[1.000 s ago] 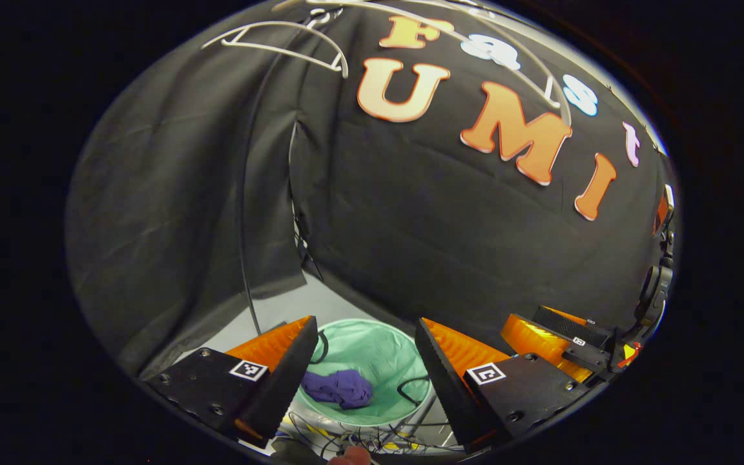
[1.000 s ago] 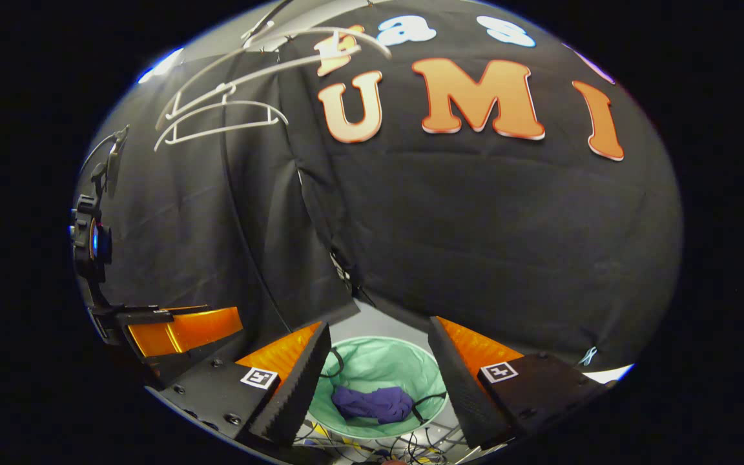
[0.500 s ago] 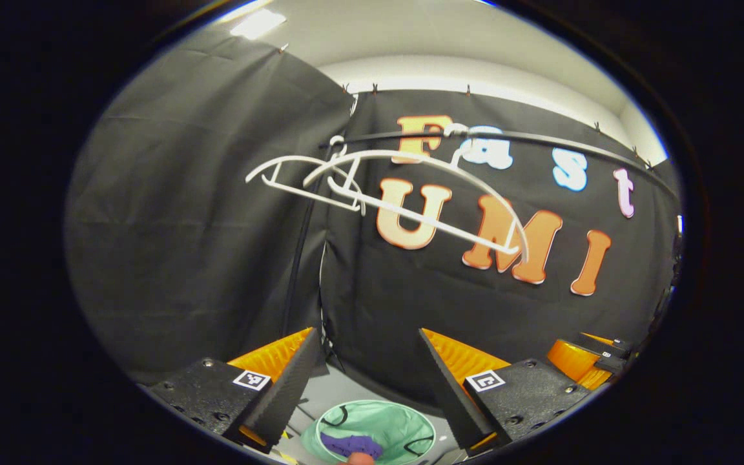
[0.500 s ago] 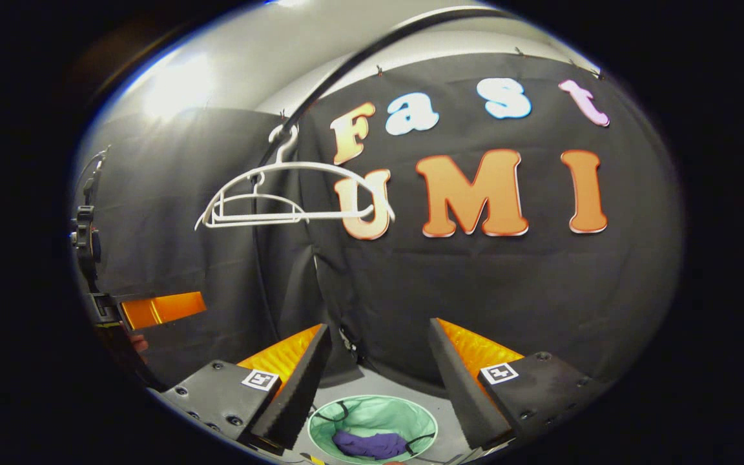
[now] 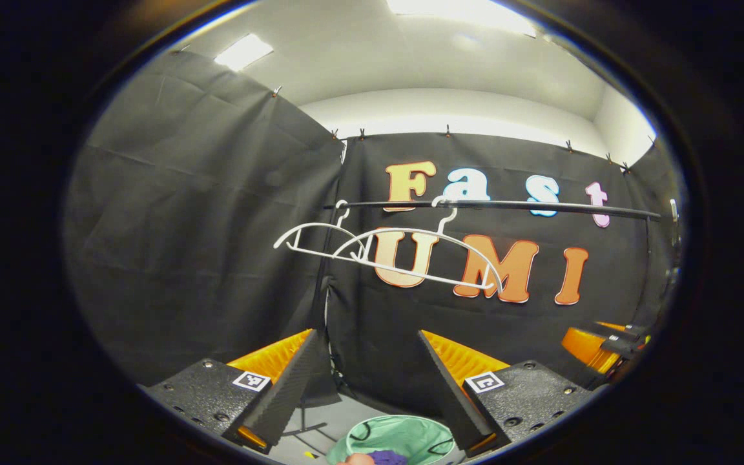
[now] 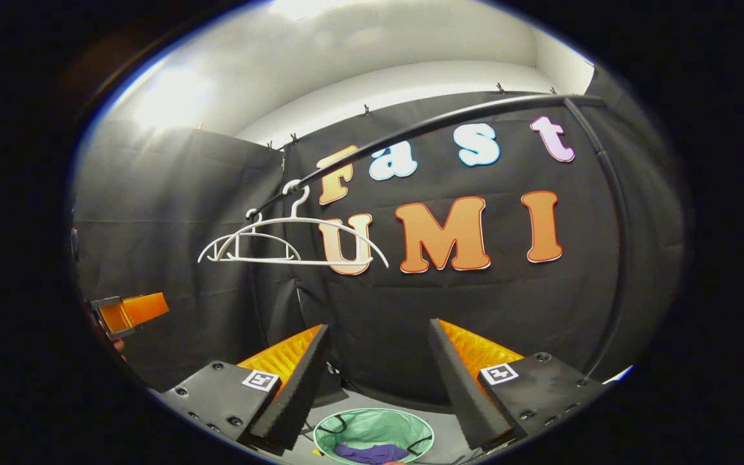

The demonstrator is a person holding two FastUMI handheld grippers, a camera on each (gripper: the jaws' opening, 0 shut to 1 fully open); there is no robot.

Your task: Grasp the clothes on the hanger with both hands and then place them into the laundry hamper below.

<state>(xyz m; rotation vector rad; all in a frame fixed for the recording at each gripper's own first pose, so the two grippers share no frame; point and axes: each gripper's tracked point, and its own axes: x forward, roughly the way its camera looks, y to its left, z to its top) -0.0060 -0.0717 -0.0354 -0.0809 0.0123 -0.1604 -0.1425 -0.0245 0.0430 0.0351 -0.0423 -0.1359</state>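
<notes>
- Fingers of the left gripper [image 5: 367,381] are standing spread wide with nothing between them, the black pads pointing up and forward toward the booth wall.
- The right gripper [image 6: 377,381] is doing the same: jaws spread, empty, tilted upward.
- Each tool is showing at the other's side: the right one's orange finger at the right edge of the left gripper view, the left one's at the left edge of the right gripper view.
- Below and between each pair of fingers, the green laundry hamper [image 6: 404,431] is sitting on the floor, its mouth open upward.
- The purple garment [image 6: 364,454] is lying crumpled inside the hamper, low against its near wall; it is hanging from nothing.
- Above and ahead, two white hangers [image 6: 294,242] are hanging bare from the black rail [image 6: 436,121], near its left end, their long axes running roughly along the rail.
- Judging from this, the placing looks done: the clothes lie straight down from both grippers, about equally near to each, while both are aiming at bare hangers.
</notes>
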